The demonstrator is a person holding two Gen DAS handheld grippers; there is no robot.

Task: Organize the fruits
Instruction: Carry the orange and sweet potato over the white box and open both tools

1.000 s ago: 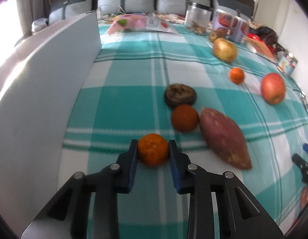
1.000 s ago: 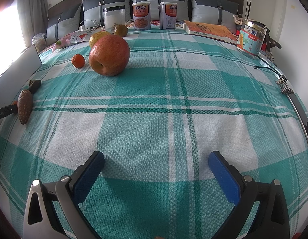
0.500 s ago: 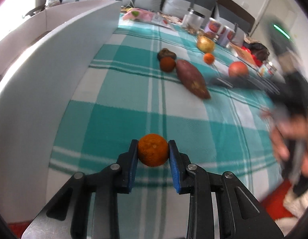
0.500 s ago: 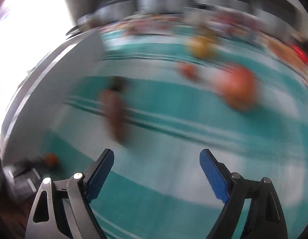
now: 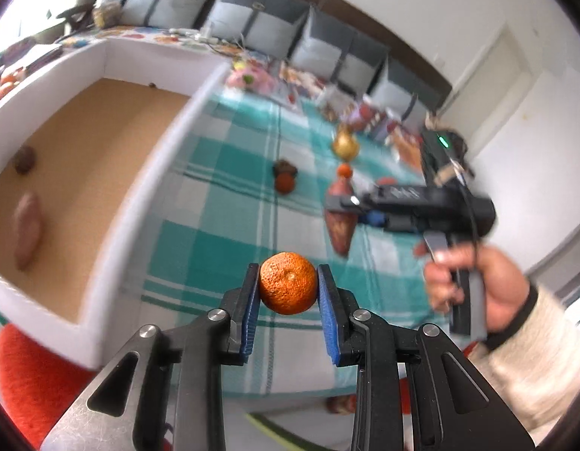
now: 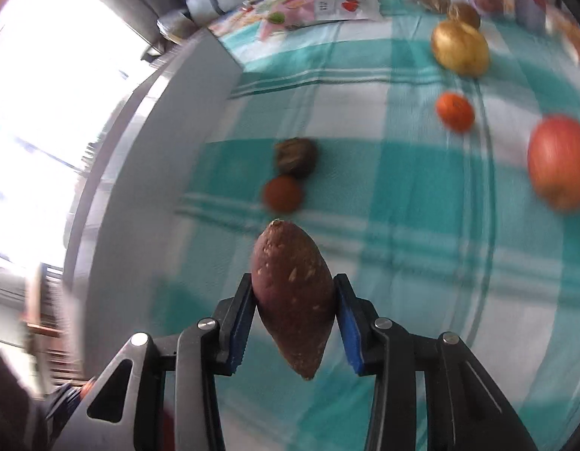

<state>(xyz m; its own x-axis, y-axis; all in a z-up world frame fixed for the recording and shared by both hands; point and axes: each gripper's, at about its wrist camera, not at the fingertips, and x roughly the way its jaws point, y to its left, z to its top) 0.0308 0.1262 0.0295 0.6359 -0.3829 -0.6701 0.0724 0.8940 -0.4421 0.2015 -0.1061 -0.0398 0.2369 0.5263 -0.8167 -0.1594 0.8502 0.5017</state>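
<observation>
Grey-and-white cushions (image 5: 252,18) are lining the far headboard, a teal plaid blanket (image 6: 402,225) is covering the bed, and a white door (image 5: 489,86) is sitting far right.

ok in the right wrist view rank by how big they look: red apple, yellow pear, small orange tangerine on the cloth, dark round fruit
1. red apple
2. yellow pear
3. small orange tangerine and dark round fruit: look alike, no ranking.
</observation>
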